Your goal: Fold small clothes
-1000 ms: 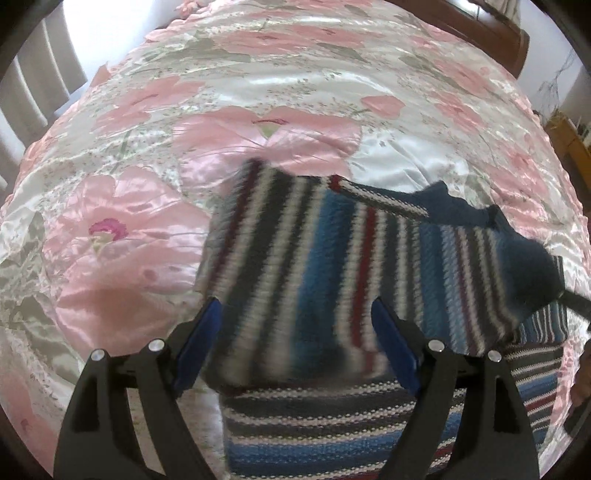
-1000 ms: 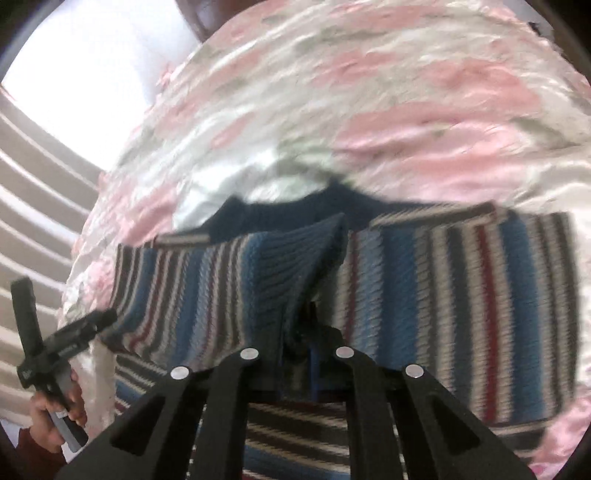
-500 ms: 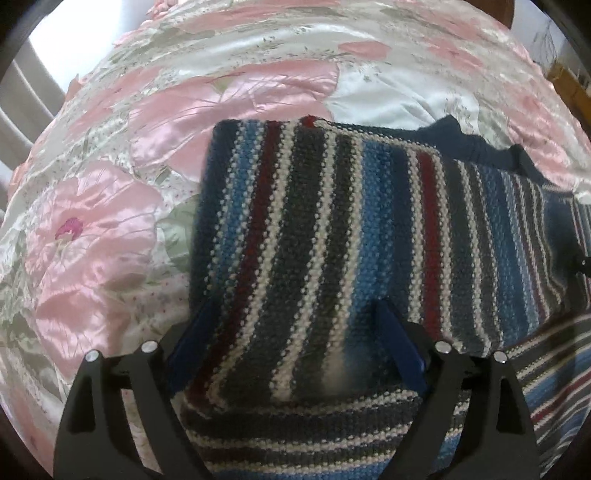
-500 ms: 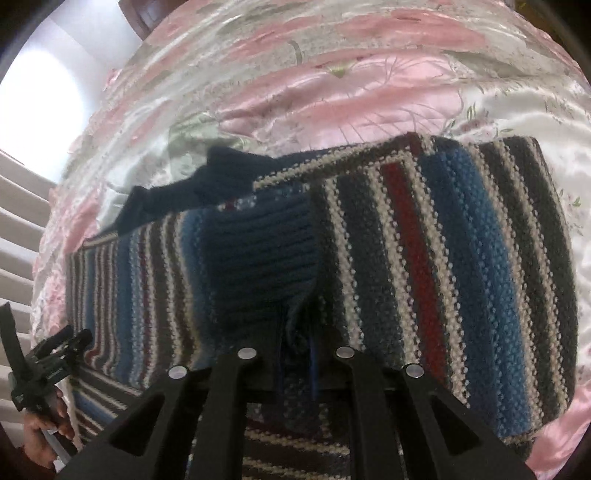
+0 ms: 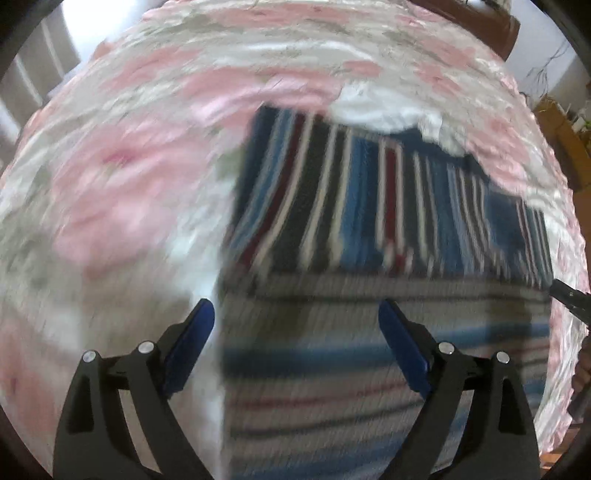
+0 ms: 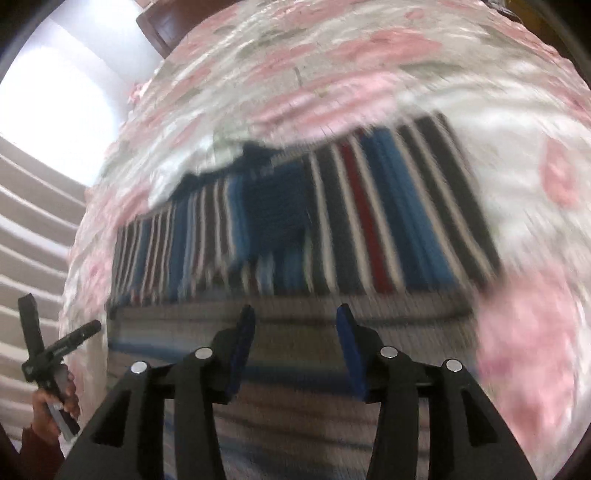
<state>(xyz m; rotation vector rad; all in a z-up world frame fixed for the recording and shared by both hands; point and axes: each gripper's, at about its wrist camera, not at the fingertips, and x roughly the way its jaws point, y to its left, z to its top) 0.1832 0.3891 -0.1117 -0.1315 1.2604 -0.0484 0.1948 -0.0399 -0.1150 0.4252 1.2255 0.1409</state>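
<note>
Both views heavily motion-blurred. Striped knit sweater (image 5: 388, 221) lies flat on the pink floral satin bedspread (image 5: 122, 177), stripes in blue, dark grey, white and dark red. Far part shows stripes running away from the cameras; near part shows stripes running crosswise, and the far part appears to be a folded layer lying over it, with a straight edge where the two meet. A plain dark blue piece of the knit sits near the middle of the far part in the right wrist view (image 6: 273, 206); whether it is a cuff or a collar, cannot tell through the blur. Left gripper (image 5: 297, 319) stands wide, blue pads apart with nothing between them, above the near striped part at the sweater's left edge. Right gripper (image 6: 295, 321) is also spread, narrower gap, empty, over the near part around its middle. In the right wrist view the person's left hand (image 6: 55, 402) grips the left tool's handle at the lower left, off the bedspread's edge. Dark wooden headboard (image 6: 173, 22) at the far end of the bed.
</note>
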